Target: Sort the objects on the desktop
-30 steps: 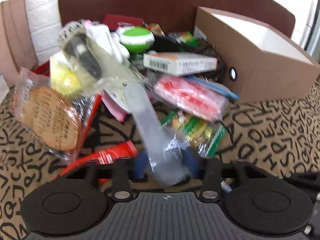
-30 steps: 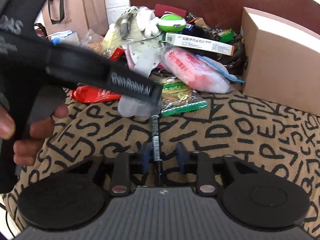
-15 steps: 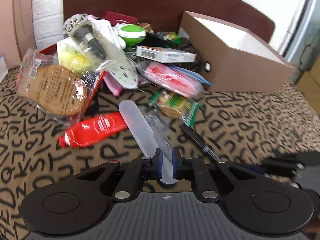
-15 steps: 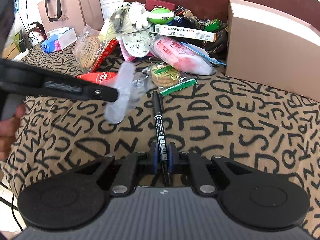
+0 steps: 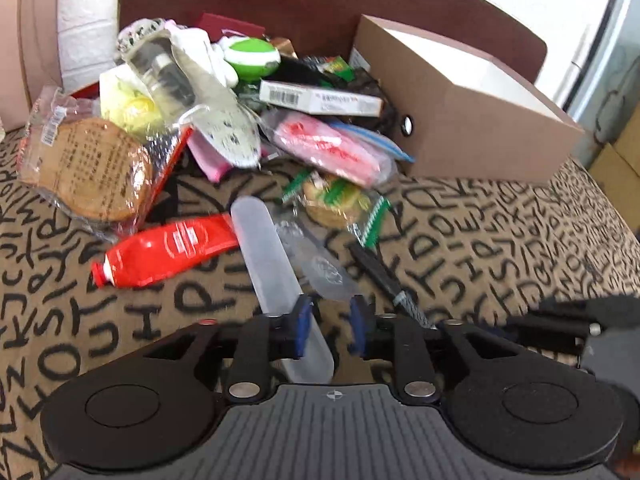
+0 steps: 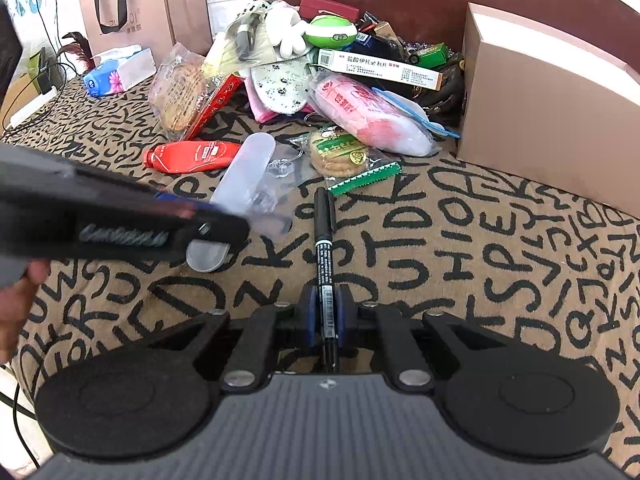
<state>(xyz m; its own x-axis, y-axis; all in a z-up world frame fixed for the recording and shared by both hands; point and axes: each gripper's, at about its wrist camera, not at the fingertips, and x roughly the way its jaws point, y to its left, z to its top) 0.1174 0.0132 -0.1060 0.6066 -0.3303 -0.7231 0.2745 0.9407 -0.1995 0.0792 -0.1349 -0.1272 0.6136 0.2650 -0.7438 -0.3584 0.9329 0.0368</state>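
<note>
The right tool (image 6: pixel 325 312) clamps a black marker (image 6: pixel 323 256) above the letter-patterned cloth (image 6: pixel 480 240).

Tan cloth (image 6: pixel 460 240) patterned with black letters, red tube (image 6: pixel 192 156), frosted clear case (image 6: pixel 240 184), black marker (image 6: pixel 323 248) with white label, green-and-white round gadget (image 6: pixel 330 32), pink packet (image 6: pixel 360 108), brown box (image 6: pixel 540 108)

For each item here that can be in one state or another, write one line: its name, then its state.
left gripper: jaws opening, translucent case between them, pads not pressing.
right gripper: shut on the black marker.
black marker: capped, held.
translucent case: closed, lying on the cloth.
red tube: capped, lying flat.
cardboard box: open at the top.
cookie packet: sealed.
</note>
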